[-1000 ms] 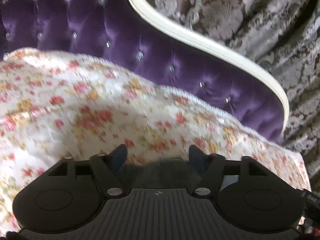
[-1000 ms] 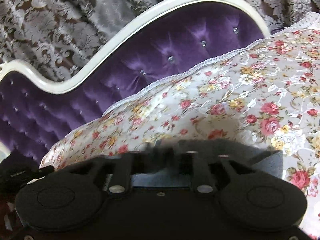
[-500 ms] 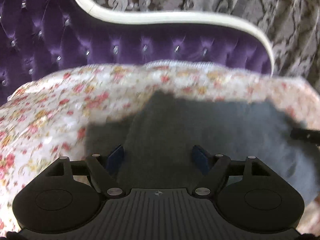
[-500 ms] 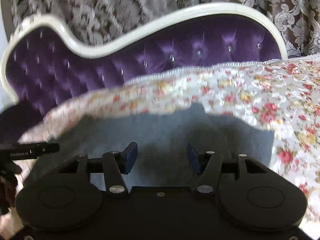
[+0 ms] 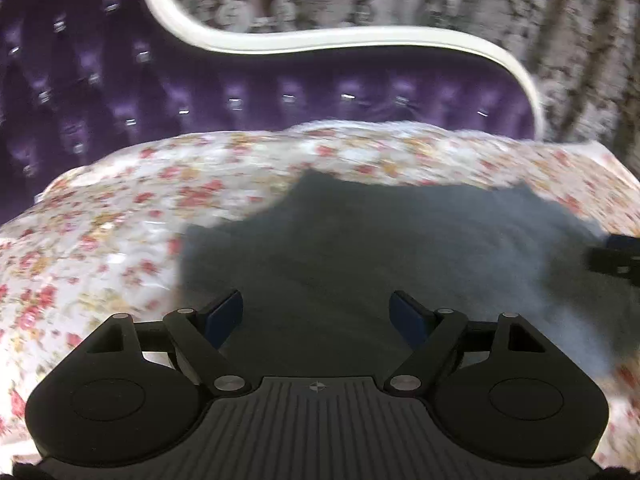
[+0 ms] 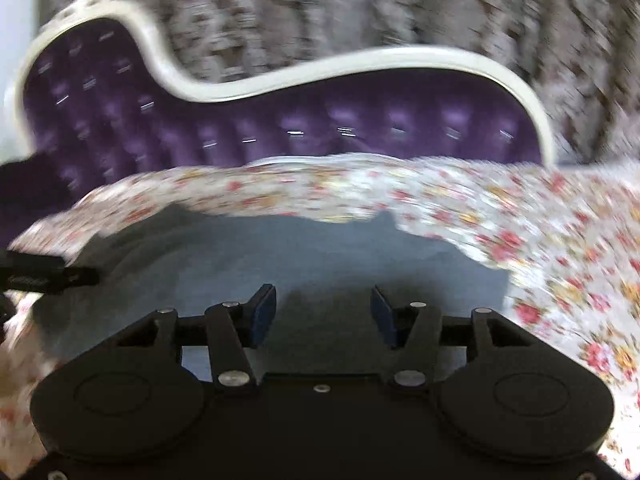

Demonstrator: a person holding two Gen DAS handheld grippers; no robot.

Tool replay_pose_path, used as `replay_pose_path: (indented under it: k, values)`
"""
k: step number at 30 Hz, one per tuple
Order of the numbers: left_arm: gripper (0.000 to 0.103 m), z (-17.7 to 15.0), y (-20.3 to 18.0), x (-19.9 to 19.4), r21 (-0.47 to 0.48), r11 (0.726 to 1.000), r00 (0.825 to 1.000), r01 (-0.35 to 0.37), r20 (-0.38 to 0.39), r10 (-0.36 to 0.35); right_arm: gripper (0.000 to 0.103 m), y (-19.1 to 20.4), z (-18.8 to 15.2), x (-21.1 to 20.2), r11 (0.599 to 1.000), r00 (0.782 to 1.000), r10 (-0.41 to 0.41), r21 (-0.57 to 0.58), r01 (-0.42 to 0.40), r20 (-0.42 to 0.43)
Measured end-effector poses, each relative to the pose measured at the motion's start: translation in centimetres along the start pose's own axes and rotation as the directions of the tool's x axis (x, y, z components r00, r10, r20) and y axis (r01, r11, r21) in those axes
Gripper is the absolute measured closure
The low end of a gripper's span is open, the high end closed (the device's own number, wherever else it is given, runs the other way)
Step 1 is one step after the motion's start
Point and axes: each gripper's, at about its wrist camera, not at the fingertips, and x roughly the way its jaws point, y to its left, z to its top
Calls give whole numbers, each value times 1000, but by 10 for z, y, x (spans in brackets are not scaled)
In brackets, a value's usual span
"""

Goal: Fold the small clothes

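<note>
A small grey garment (image 5: 380, 248) lies flat on the floral bedspread (image 5: 100, 216). In the right wrist view the garment (image 6: 320, 256) looks lighter grey-blue. My left gripper (image 5: 318, 312) is open and empty, hovering over the garment's near left part. My right gripper (image 6: 323, 310) is open and empty over the garment's near edge. The right gripper's tip shows at the right edge of the left wrist view (image 5: 616, 258), and the left gripper's tip at the left edge of the right wrist view (image 6: 44, 272). Both views are motion-blurred.
A purple tufted headboard (image 5: 280, 92) with a cream curved frame (image 5: 360, 40) stands behind the bed. Patterned grey curtains (image 6: 360, 8) hang behind it. The floral bedspread (image 6: 560, 240) spreads to both sides of the garment.
Both grippers have let go of the garment and opened. They have pulled back and up, so the garment now lies spread on the bedspread in front of them.
</note>
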Motion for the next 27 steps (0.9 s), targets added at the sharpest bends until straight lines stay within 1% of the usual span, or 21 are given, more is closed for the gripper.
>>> replay_pose_path:
  k: [2,4,6,7,8,10,12,15,17,19,21,23,25,27]
  values:
    - [23,-8,-12,1,33,999,1000,14,-25,-13,41,20,-4,0,997,1000,12,-81,-13,-15]
    - [23,-18,-18,7,49,999,999,4,-53,-1,40,36,-12,7,988,999,-13,-155,5,-51]
    - [17,-26,-18,12,44,999,998,-7,-60,10,40,40,-24,18,983,993,-43,-180,22,-113]
    - [17,-28,-16,11,44,999,998,-11,-56,13,38,39,-30,22,985,991,-49,-173,28,-123]
    - [14,-29,-16,10,46,999,998,-13,-59,15,36,38,-34,21,986,994,-52,-163,35,-101]
    - [12,-30,-16,9,48,999,998,-16,-66,19,36,36,-35,19,988,993,-61,-148,45,-104]
    - [11,-30,-15,9,43,999,997,-19,-70,22,32,37,-33,14,991,992,-65,-125,52,-105]
    - [10,-30,-18,9,41,999,997,-27,-71,29,31,36,-33,-9,999,996,-13,-35,10,-83]
    - [10,-30,-19,9,40,999,997,-30,-72,33,28,41,-39,-22,1000,998,12,3,-12,-68]
    - [11,-27,-18,7,29,999,997,-26,-77,28,27,46,-49,-32,999,998,25,25,-24,-56]
    - [11,-21,-17,2,1,1000,997,-12,-80,12,27,51,-61,-37,999,999,19,39,-17,-45]
    - [11,-11,-18,-4,-15,1000,998,11,-54,-12,27,53,-71,-40,997,998,20,71,-16,-54]
    - [11,3,-23,-8,-7,1000,1000,20,-24,-20,27,52,-74,-43,994,999,20,108,-15,-48]
    - [11,18,-30,-5,-5,1000,1000,23,-6,-23,23,48,-72,-45,991,999,21,131,-17,-33]
